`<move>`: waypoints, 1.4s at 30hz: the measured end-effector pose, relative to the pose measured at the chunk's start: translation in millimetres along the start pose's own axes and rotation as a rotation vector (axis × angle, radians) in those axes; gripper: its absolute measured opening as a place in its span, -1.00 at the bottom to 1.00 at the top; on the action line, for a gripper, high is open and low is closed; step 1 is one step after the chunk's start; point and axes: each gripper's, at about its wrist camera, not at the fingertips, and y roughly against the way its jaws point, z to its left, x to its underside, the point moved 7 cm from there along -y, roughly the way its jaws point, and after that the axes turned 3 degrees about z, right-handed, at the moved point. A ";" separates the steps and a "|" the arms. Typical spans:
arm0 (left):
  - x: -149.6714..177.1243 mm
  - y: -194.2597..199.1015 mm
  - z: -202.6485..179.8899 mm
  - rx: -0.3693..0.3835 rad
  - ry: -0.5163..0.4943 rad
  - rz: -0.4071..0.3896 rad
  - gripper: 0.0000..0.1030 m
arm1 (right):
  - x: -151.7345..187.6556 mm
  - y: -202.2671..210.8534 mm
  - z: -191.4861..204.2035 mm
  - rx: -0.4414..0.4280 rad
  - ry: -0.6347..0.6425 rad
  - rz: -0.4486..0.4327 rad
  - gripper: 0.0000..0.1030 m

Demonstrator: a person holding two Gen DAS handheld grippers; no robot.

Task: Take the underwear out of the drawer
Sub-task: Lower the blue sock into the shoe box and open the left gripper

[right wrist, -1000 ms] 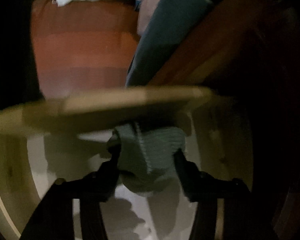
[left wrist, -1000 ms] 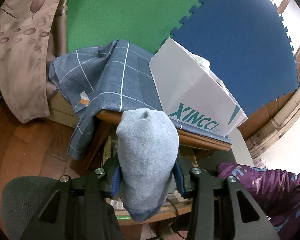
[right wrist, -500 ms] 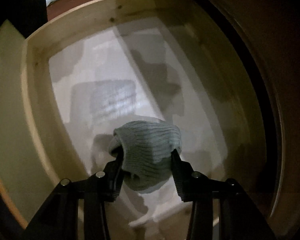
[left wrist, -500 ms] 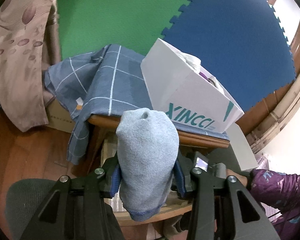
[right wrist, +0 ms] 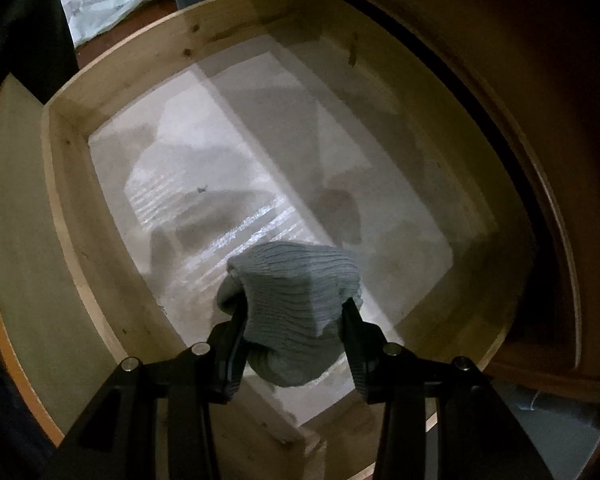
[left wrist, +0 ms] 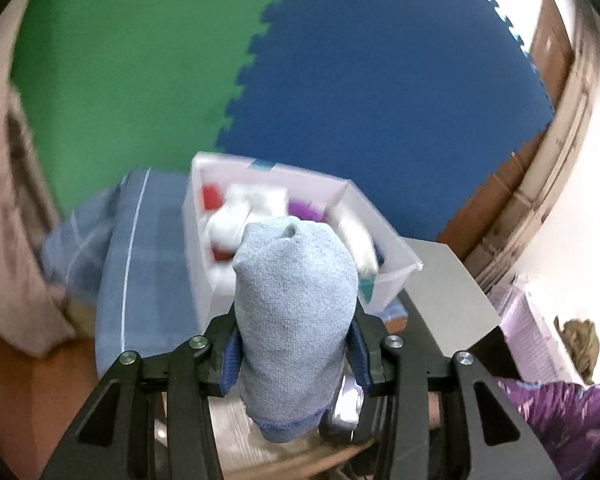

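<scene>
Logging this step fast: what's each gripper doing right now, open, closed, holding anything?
Left gripper: shut on a light blue folded garment.
Right gripper: shut on a grey ribbed garment, above the wooden drawer.

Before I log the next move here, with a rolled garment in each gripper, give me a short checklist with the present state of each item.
1. Left gripper pinches the light blue roll: ok.
2. Right gripper pinches the grey ribbed roll: ok.
3. Grey ribbed roll lifted above the drawer floor: cannot tell.
4. White box open on top, ahead of the left gripper: ok.
5. Space in the box, already holding white, red and purple items: cannot tell.
6. Nothing else lying in the visible part of the drawer: ok.
</scene>
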 end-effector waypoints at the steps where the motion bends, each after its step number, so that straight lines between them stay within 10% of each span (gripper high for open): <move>1: -11.0 -6.6 -5.5 -0.001 -0.010 0.002 -0.23 | -3.3 -1.7 12.1 -0.001 -0.004 -0.002 -0.17; 7: -53.7 -68.3 -27.5 -0.016 -0.128 0.055 -0.23 | 8.8 -0.7 7.0 -0.009 -0.035 -0.032 -0.17; 22: -34.7 -150.8 -7.8 -0.090 -0.203 0.225 -0.15 | 6.6 -6.7 3.6 -0.022 -0.046 -0.032 -0.17; 28: -40.1 -136.1 0.0 -0.166 -0.190 0.146 0.69 | 9.7 -8.8 4.7 -0.022 -0.044 -0.016 -0.17; 42: 2.3 -33.3 38.6 -0.265 -0.110 -0.069 0.95 | 15.3 -3.7 -6.6 -0.085 -0.135 -0.023 -0.17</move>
